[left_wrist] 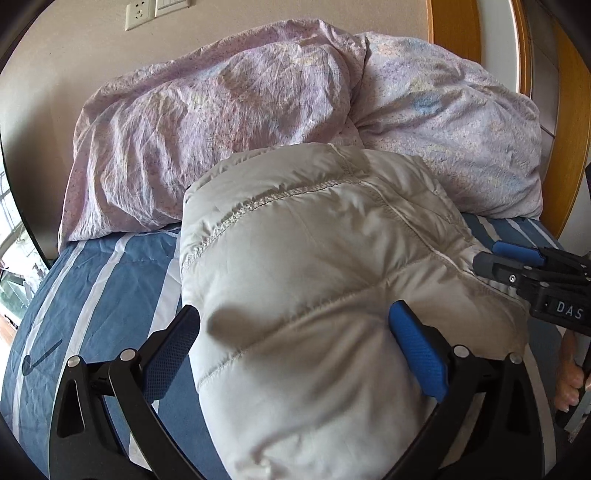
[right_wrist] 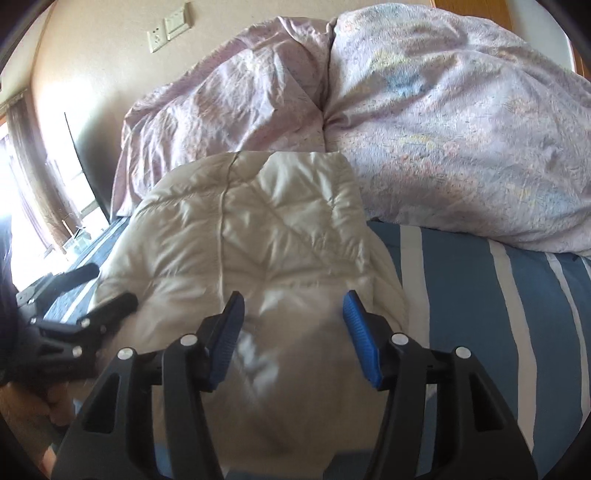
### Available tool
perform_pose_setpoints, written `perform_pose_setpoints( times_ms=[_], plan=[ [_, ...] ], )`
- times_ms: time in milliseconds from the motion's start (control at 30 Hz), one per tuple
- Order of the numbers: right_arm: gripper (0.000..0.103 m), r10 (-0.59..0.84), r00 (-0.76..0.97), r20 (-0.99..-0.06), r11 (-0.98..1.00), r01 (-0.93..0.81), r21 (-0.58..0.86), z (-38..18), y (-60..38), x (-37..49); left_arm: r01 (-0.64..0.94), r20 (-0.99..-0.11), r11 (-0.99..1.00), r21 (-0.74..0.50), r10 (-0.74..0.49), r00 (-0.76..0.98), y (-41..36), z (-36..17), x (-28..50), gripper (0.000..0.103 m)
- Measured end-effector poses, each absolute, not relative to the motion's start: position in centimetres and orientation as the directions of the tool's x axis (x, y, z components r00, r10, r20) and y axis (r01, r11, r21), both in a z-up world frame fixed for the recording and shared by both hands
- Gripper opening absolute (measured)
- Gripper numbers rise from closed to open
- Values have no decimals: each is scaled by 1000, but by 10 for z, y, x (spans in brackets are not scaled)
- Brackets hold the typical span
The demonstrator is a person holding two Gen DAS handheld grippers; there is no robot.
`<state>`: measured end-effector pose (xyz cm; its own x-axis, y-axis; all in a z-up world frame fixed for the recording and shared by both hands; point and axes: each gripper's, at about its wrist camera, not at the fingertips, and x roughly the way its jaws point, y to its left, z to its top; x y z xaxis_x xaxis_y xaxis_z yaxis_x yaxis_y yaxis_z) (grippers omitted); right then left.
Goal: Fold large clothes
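Note:
A pale grey puffy jacket [left_wrist: 314, 295] lies folded into a thick bundle on the striped bed, in front of the duvet. My left gripper [left_wrist: 293, 338] straddles the bundle's near end. Its right pad [left_wrist: 413, 347] dents a quilted seam and its left pad [left_wrist: 173, 350] sits against the bundle's left edge, so the padding bulges between them. In the right wrist view the jacket [right_wrist: 258, 229] looks cream. My right gripper [right_wrist: 291, 332] stands over its near right part with the jaws apart. The fabric between them is blurred and not pinched.
A crumpled lilac duvet [left_wrist: 258, 122] is heaped along the wall behind the jacket. The blue sheet with white stripes [right_wrist: 480, 295] shows on both sides of the jacket. Wooden headboard [left_wrist: 569, 155] at the right, wall sockets [right_wrist: 170, 29] above, a bright window at the far left.

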<state>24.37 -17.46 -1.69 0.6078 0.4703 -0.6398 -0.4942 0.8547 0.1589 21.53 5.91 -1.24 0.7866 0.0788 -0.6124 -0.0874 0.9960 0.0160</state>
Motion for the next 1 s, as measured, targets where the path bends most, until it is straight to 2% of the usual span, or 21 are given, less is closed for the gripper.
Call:
perform_pose_setpoints(
  times_ms=[100, 300, 533, 633, 700, 733, 867, 933, 1000],
  plan=[
    [56, 456, 583, -672, 854, -499, 147, -29, -176, 239, -72, -612, 997, -8, 51, 789, 61, -12, 205, 102],
    [57, 459, 538, -707, 848, -504, 166, -52, -169, 252, -82, -670, 994, -71, 13, 742, 66, -17, 217, 102],
    [60, 487, 529, -695, 843, -492, 216, -56, -176, 254, -100, -674, 994, -36, 49, 737, 60, -17, 215, 102],
    [71, 478, 538, -694, 858, -455, 238, -51, -183, 253, -113, -690, 992, -54, 45, 723, 63, -17, 215, 102],
    [86, 460, 553, -695, 875, -416, 248, -47, -190, 251, -118, -692, 991, -56, 47, 721, 63, -16, 213, 102],
    [88, 454, 562, -691, 882, -395, 258, -45, -194, 249, -121, -690, 991, -52, 52, 722, 63, -16, 211, 102],
    [88, 453, 595, -664, 886, -385, 259, -35, -202, 235, -129, -679, 991, -24, 78, 730, 59, -12, 203, 102],
    [88, 409, 640, -651, 903, -387, 187, -31, -198, 225, -133, -673, 991, -10, 91, 734, 56, -10, 198, 102],
    [88, 331, 652, -682, 923, -374, 91, -36, -188, 225, -129, -666, 992, 0, 97, 740, 54, -10, 192, 102]
  ],
)
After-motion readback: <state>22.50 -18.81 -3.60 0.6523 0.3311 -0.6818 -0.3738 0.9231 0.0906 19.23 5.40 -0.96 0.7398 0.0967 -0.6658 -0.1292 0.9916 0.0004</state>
